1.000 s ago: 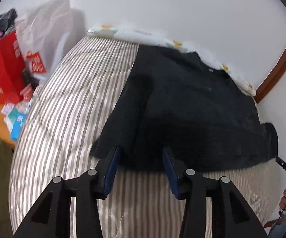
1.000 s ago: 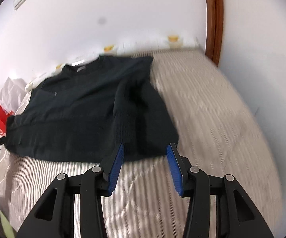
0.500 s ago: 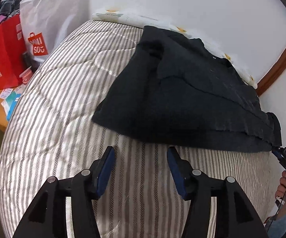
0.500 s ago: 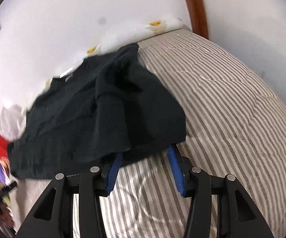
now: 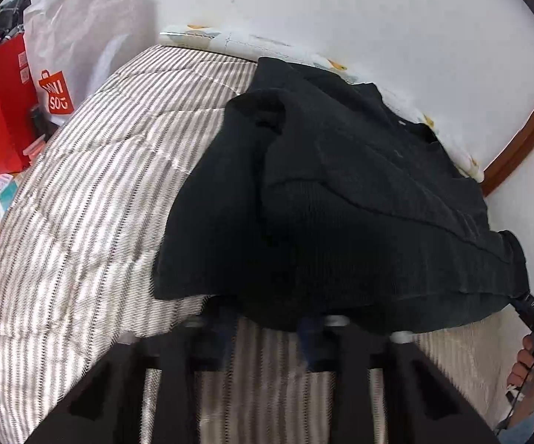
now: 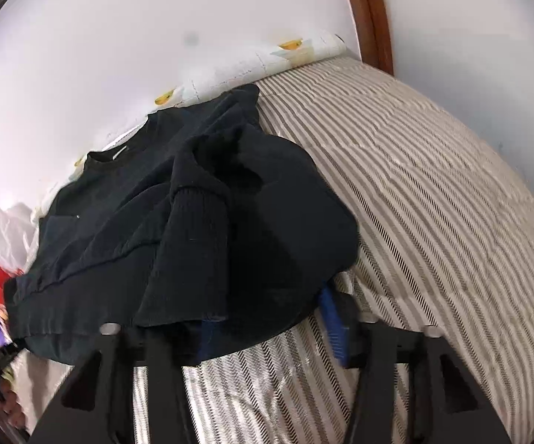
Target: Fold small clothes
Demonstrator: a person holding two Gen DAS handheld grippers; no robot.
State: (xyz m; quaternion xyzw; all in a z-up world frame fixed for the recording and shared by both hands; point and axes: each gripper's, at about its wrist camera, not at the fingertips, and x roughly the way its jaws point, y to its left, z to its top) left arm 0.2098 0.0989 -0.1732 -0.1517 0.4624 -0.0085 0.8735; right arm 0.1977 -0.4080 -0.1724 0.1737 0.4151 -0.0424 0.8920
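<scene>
Jaws of both grippers have just been closing on the black sweater's (image 5: 341,199) hem, beside red bags (image 5: 0,111).

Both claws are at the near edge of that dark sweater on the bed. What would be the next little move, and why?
Probably lift the hem and carry it toward the collar. Both claws, left and right, have just been closing with the black sweater's near hem between them, sleeves already folded in.

Black sweater (image 5: 341,203), seemingly grey-striped quilt (image 5: 81,222)
</scene>
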